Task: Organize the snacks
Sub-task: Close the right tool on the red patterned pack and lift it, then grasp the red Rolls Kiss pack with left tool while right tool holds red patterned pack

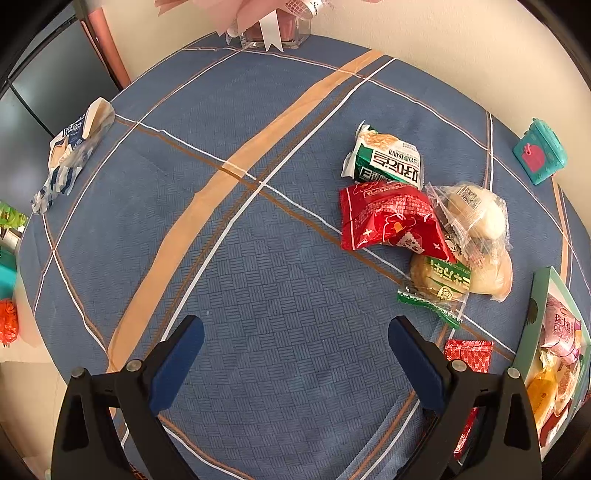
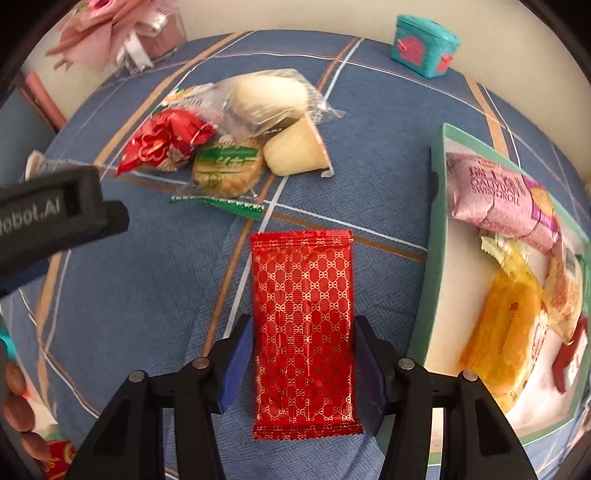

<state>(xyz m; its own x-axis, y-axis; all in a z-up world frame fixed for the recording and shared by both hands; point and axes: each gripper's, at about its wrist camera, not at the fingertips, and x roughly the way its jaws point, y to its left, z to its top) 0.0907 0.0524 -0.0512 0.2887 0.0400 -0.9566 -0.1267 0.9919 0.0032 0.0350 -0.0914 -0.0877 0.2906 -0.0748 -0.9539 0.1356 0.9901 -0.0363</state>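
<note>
A flat red patterned snack packet (image 2: 304, 328) lies between the pads of my right gripper (image 2: 304, 363), which is closed on its long sides. The same packet shows in the left wrist view (image 1: 469, 354). A green-rimmed box (image 2: 436, 236) at the right holds a pink roll (image 2: 498, 199), an orange packet (image 2: 506, 328) and other snacks. A loose pile sits on the blue cloth: a red bag (image 1: 388, 219), a green-white packet (image 1: 388, 158), a clear-wrapped bun (image 1: 476, 214) and a green-labelled biscuit (image 1: 439, 278). My left gripper (image 1: 295, 356) is open and empty above bare cloth.
A teal toy chest (image 1: 541, 151) stands at the table's far right edge. A glass vase with pink ribbon (image 1: 275, 26) stands at the back. A blue-white packet (image 1: 70, 155) lies at the far left edge. The left gripper's body (image 2: 55, 210) reaches in from the left.
</note>
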